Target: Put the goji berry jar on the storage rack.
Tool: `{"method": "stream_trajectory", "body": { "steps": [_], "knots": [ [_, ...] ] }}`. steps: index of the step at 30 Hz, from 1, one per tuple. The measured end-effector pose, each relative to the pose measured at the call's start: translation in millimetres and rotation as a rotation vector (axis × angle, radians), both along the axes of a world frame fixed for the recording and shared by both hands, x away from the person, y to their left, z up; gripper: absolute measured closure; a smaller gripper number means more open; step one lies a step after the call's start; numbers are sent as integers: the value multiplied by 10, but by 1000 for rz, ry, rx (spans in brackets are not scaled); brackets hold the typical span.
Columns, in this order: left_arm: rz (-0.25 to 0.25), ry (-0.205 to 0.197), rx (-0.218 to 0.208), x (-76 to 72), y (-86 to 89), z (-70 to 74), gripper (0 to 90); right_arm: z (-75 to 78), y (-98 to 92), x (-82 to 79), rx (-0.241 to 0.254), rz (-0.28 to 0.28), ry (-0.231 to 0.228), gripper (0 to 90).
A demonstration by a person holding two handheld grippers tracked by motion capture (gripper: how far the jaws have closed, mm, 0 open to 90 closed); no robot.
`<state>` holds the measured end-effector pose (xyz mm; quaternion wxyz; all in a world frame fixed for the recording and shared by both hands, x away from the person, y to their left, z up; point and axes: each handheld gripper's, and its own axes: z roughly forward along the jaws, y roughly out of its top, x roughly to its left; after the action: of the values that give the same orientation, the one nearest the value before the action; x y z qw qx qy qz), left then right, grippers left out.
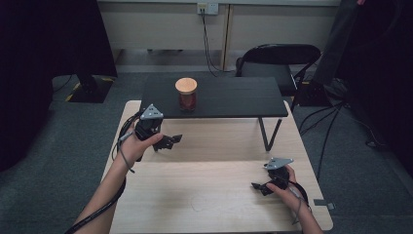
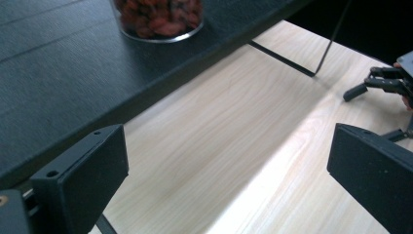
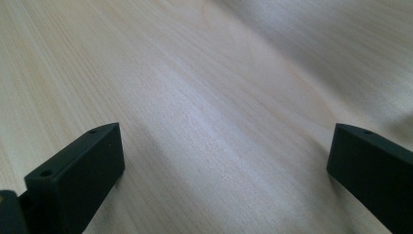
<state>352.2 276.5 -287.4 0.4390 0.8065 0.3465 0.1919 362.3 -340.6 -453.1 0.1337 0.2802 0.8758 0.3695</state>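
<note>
The jar (image 1: 186, 94) stands upright on the black shelf (image 1: 234, 97), toward its left end, with a round wooden lid (image 1: 186, 85) on top and red-brown contents inside. The shelf is raised on thin legs over the far half of the wooden table (image 1: 214, 195). The left gripper (image 1: 173, 141) is held above the table just in front of and below the shelf edge, nearest the jar; its jaws are spread wide with nothing between them. In the left gripper view the jar's base (image 2: 158, 19) sits up and left of the jaws, so the gripper points under it rather than at it.

The step in hand looks like the reach for the jar. To do it well, the left gripper should rise above the shelf edge first — otherwise the lower jaw would catch the board. Then level the jaws, centre the glass between them, and close on the body below the lid, not on the lid itself, which may lift off. Glass is smooth and the jar top-heavy when nudged, so approach squarely and close gently.

The right gripper (image 1: 260, 186) rests low over the table's near right part, well apart from the jar — jaws also spread, holding nothing.
</note>
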Motion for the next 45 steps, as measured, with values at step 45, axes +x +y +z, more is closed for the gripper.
{"method": "stream_trajectory", "body": {
  "steps": [45],
  "knots": [
    [54,123,13,-352,397,-1250,11,-1,1,0,0,0,0,0]
  ]
}}
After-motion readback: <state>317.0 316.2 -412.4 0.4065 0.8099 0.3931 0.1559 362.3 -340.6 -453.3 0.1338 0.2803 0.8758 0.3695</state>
